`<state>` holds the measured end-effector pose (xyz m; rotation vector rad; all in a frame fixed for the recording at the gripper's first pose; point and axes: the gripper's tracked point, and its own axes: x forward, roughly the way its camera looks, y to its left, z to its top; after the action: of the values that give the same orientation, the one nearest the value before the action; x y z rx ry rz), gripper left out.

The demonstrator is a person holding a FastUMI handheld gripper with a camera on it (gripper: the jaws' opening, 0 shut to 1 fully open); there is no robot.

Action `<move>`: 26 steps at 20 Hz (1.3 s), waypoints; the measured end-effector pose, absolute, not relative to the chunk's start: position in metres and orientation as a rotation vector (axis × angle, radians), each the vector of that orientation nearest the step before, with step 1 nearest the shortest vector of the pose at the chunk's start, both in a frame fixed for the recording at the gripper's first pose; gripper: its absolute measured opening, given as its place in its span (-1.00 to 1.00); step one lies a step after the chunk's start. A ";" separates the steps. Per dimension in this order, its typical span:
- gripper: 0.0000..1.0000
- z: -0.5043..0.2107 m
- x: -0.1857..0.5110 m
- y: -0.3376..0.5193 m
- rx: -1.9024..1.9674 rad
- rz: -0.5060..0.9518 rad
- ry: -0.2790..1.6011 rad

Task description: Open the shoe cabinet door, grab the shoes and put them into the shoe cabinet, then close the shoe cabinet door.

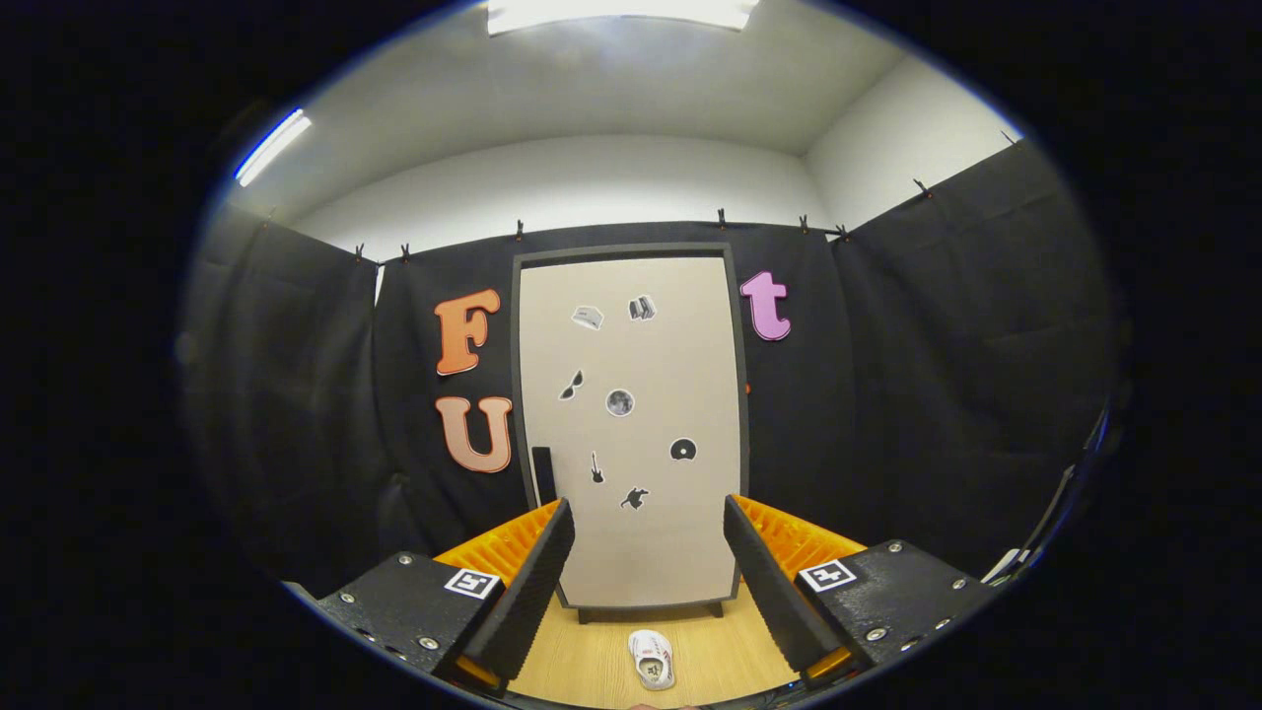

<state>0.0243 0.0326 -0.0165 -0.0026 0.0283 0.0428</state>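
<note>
Gripper (pixel 648 552) fingers are spread wide with nothing between them, so the lane straight ahead is free. It runs over bare wooden floor (pixel 592 661) up to the shoe cabinet (pixel 631 424). One obstacle in that lane: a small shoe (pixel 652 658) lying on the floor between the fingers, well short of the cabinet, with floor free on both its sides. The cabinet door (pixel 631 542) is closed flat and blocks the way in. The dark handle (pixel 543 473) sits at the door's left edge, just above the left fingertip, with nothing in front of it. Black cloth walls (pixel 887 394) close in both sides right beside the cabinet.
</note>
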 end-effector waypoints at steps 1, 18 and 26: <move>0.89 -0.017 0.026 0.036 -0.005 0.044 0.028; 0.89 -0.063 0.107 0.107 -0.046 0.047 0.046; 0.89 -0.104 0.195 0.146 -0.028 0.060 0.041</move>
<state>0.1950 0.1457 -0.1041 -0.0277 0.0413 0.0605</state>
